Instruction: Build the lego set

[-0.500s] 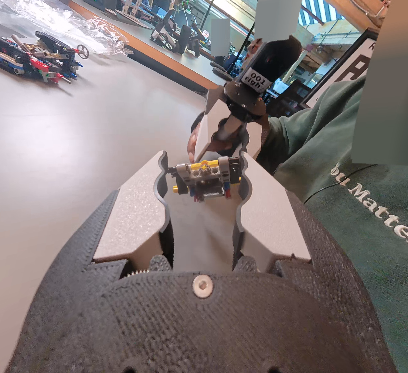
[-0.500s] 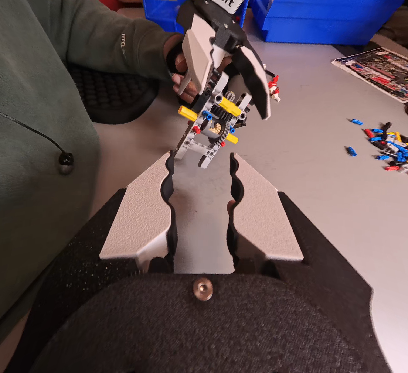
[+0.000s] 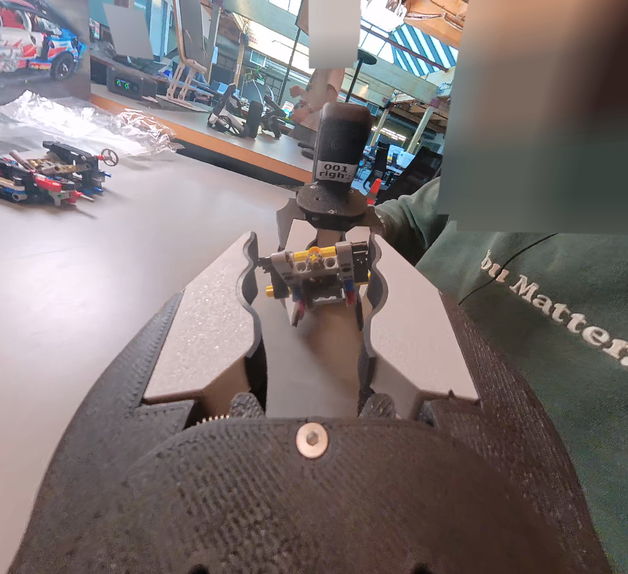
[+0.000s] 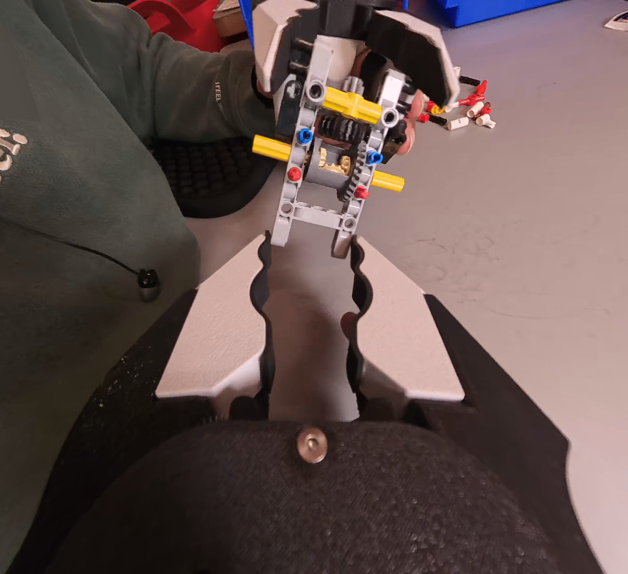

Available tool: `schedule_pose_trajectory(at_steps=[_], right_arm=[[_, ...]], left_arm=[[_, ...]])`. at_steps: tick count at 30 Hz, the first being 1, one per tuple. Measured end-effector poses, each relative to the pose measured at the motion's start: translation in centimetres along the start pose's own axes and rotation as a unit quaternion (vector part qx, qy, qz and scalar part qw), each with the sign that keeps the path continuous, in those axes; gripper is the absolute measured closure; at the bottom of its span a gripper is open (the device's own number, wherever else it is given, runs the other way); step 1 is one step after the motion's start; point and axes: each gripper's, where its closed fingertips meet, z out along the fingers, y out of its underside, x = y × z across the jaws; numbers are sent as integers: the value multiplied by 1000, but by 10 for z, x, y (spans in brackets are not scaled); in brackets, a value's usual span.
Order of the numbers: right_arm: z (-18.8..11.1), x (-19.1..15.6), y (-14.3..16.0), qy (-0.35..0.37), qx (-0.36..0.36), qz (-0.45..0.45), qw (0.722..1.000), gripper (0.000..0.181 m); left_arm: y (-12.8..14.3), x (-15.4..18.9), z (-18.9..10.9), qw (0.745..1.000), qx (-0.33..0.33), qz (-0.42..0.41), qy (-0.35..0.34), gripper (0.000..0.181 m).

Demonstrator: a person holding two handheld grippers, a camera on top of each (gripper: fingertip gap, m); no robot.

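Left hand-held gripper point(image 3: 311, 272) clamps the gear assy point(image 4: 334, 157); right hand-held gripper point(image 4: 309, 245) spread.
We see assy's grey legs at right tips, above grey worktop point(image 4: 509, 252); loose pins point(image 4: 465, 112) far right.

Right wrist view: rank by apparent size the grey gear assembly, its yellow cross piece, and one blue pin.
1. Grey gear assembly, largest.
2. Yellow cross piece.
3. Blue pin, smallest.
All lie at similar depth, so the order is reliable.

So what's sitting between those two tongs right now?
The grey gear assembly: the left tongs clamp its top, while its two lower legs sit at the open right tongs' tips. Right wrist view shows it.
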Motion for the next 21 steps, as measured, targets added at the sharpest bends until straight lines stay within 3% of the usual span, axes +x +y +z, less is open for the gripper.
schedule_pose_trajectory(at_steps=[3,6,12,21], right_arm=[[-7,6,4,14,-19,-23,999,137],[-22,22,13,49,-59,-73,994,138],[-35,53,53,70,-188,-192,961,138],[-43,73,49,93,-176,-174,964,137]], left_arm=[[9,-2,-3,999,-28,30,-3,118],[37,-15,-5,989,-120,79,-35,118],[105,-48,-3,907,-360,178,-124,124],[105,-62,1,904,-367,150,-160,124]])
